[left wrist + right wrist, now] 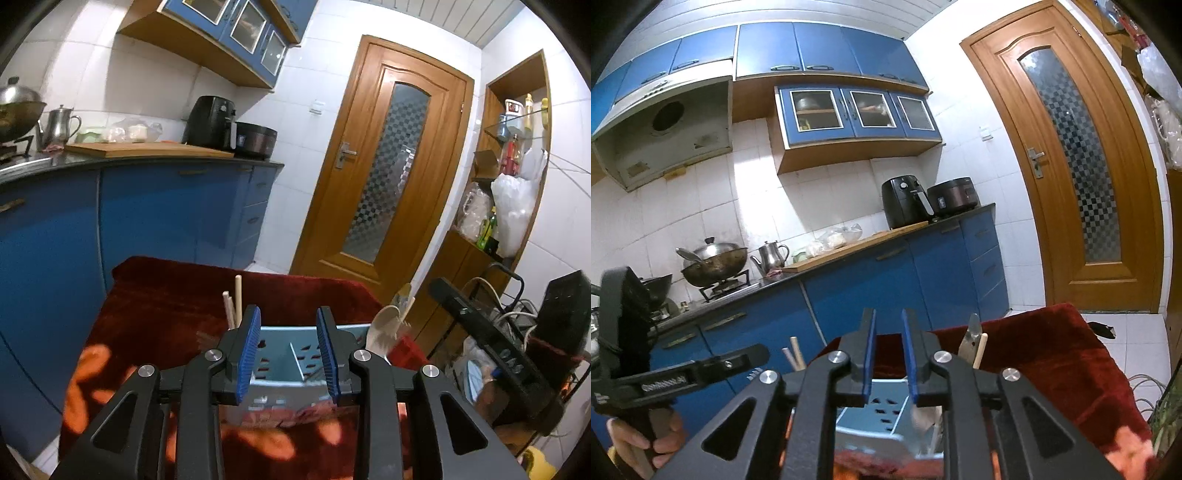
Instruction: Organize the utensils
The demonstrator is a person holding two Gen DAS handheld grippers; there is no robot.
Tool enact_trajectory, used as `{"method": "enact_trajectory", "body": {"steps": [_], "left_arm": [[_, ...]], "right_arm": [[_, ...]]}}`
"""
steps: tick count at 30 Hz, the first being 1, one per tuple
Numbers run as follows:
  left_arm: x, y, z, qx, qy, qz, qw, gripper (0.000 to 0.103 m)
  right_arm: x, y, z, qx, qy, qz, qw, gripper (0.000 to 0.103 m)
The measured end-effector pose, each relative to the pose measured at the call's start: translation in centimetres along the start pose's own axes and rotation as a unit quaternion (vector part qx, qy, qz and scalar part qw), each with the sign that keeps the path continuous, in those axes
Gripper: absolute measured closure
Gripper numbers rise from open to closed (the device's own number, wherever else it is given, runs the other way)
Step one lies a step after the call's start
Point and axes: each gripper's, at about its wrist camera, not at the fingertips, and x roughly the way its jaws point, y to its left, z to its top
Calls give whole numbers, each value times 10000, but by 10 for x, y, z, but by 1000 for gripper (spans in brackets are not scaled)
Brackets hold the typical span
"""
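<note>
Both views set close above the utensil holder [291,354] [886,410], looking along tool fingers. Left view aimed level toward the door [384,162]; right view tilted up left of the door [1071,155]. Shared: holder, door, air fryer [210,122] [905,201].

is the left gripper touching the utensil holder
Cannot tell. In the left wrist view the left gripper is open with the light blue utensil holder seen between its fingers, but no clear gap or contact shows. The right wrist view doesn't settle it.

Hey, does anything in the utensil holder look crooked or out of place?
Nothing stands out. The chopsticks stand in the left end of the blue utensil holder, the spoons lean in the right end, and nothing is spilled on the red cloth.
</note>
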Motion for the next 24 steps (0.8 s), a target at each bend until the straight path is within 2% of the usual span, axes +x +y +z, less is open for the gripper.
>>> {"method": "enact_trajectory", "body": {"steps": [12,15,17,21,24], "left_arm": [[-65,-5,-17,107,-123,263,9995,70],[-79,-7,-26,139,-132,346,9992,69],[-87,-7,-32,179,-105,390,9990,69],[-100,-7,-51,208,-59,488,9986,69],[-104,-4,-67,177,10,576,9982,69]], "right_arm": [[-69,25,-4,204,133,77,9997,80],[-83,30,-10,237,284,127,9992,77],[-90,32,-16,267,442,168,9985,70],[-107,38,-32,153,602,79,9980,69],[-119,39,-48,121,687,-6,9976,64]]}}
